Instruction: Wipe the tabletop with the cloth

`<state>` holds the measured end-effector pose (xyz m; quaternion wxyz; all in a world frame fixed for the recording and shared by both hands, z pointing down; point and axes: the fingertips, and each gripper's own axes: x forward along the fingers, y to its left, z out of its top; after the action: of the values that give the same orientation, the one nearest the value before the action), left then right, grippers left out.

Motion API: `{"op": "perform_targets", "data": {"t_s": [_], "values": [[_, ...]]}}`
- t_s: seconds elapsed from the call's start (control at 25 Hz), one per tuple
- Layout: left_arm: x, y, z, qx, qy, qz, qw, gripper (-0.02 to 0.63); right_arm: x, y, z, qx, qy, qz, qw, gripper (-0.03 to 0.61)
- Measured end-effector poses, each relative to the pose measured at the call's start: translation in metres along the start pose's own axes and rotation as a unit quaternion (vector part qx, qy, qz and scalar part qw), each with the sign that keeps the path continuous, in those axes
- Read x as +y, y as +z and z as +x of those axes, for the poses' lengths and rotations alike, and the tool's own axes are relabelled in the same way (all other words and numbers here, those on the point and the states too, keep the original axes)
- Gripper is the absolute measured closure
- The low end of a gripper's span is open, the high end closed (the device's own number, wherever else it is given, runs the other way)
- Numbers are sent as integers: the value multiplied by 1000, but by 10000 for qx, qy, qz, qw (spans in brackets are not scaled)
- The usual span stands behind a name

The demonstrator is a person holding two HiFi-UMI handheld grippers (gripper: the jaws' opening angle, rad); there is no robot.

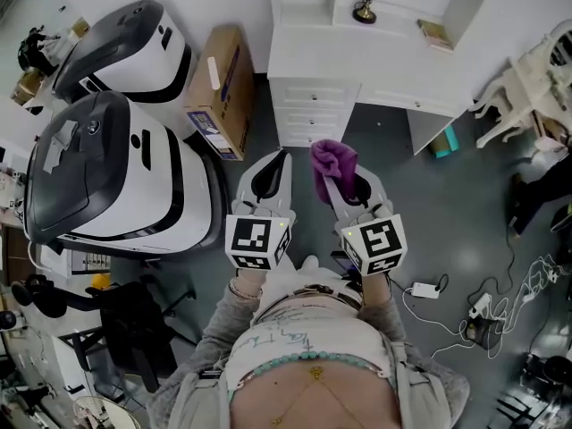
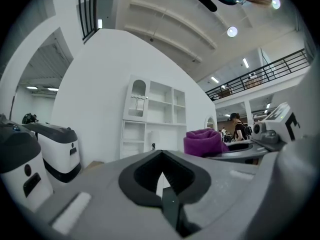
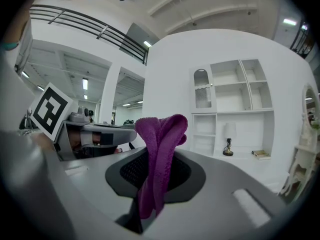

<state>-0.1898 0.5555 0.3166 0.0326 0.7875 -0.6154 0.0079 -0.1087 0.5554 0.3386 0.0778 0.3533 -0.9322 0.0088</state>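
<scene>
In front of me, over the grey floor (image 1: 429, 199), both claws hang side by side at waist height, short of the white table (image 1: 313, 61). The right claw (image 1: 335, 175) is clamped on the purple cloth (image 1: 333, 157); in the right gripper view the cloth stands up from between the jaws in a folded bunch, and its lower end runs down into the gap between them. The left claw (image 1: 277, 159) has its jaws drawn together with nothing between them. The cloth is in the air, well apart from the tabletop.

The table's top looks bare and white. It has 3 drawers (image 1: 307, 110) below and open shelves above, where a small lamp (image 1: 363, 9) and a book (image 1: 435, 32) sit. A cardboard box (image 1: 223, 88) leans just beside the table's left end. Farther left stand 2 large white-and-grey machines (image 1: 107, 177), one behind the other. A white chair (image 1: 527, 83) stands at the right, and loose cables (image 1: 500, 307) with a white adapter (image 1: 424, 290) lie across the floor on that side. The walls are white, and the gripper views show a railed balcony high above.
</scene>
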Motion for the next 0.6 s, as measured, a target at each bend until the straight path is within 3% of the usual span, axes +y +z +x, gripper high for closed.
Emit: {"op": "perform_targets", "data": {"t_s": [0.28,0.6], "values": [[28,-13,16,152,42,-219,9996,614,-8,-4,24,73,-30,113,9999,491],[67,-8,64,138,-271,-265,9992,614,-25,10,86,69,-145,98,9998,491]]}}
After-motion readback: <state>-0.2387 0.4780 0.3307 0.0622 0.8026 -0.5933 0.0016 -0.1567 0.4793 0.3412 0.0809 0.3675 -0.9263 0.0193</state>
